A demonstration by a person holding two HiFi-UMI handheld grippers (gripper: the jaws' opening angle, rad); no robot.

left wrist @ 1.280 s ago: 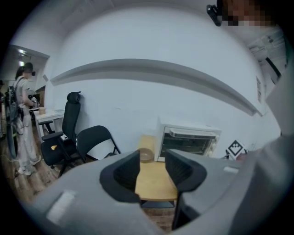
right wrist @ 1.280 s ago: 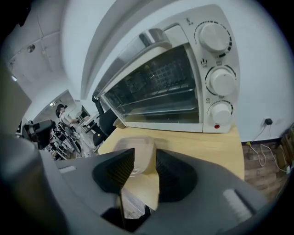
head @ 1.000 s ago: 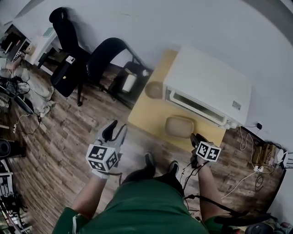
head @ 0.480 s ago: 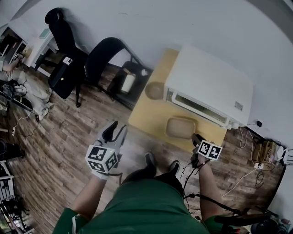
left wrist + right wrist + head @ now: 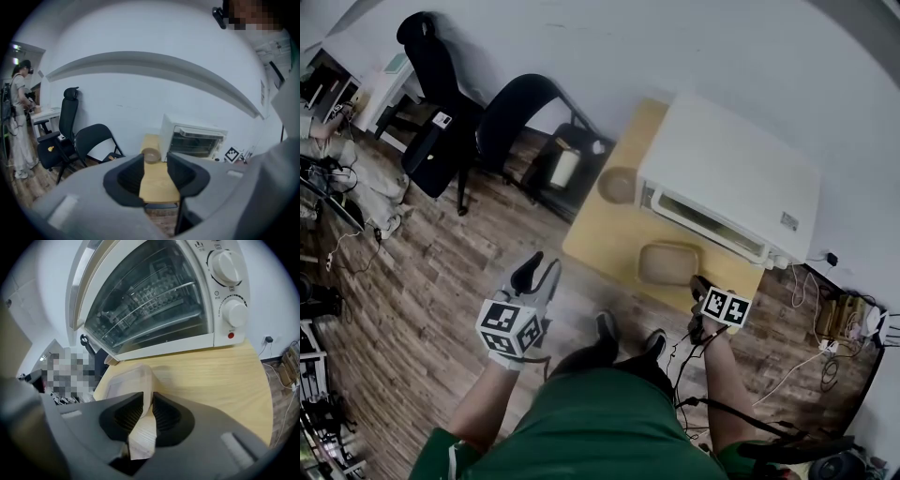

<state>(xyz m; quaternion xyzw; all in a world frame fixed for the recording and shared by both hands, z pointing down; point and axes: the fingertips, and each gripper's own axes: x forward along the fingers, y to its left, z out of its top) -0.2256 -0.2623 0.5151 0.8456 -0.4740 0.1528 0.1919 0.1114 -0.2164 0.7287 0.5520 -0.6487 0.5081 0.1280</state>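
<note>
A shallow beige tray (image 5: 667, 263) lies on the small wooden table (image 5: 605, 234) in front of a white toaster oven (image 5: 731, 178). My right gripper (image 5: 698, 286) is at the tray's near right corner. In the right gripper view the gripper (image 5: 147, 416) is shut on the tray's rim (image 5: 129, 380), and the oven's glass door (image 5: 154, 301) is closed just beyond. My left gripper (image 5: 534, 277) hangs over the wooden floor, left of the table. Seen from its own view, the left gripper (image 5: 155, 171) is open and holds nothing. A round brown bowl (image 5: 151, 154) sits on the table's far left.
A black folding chair (image 5: 520, 117) and a black office chair (image 5: 431, 103) stand left of the table by the white wall. Two white knobs (image 5: 226, 266) are on the oven's right side. Cables lie on the floor at the right (image 5: 825, 328). A person (image 5: 18, 117) stands far off.
My right gripper has moved in toward the oven and its jaws have shut on the tray's rim. The left gripper has barely moved and stays open.
</note>
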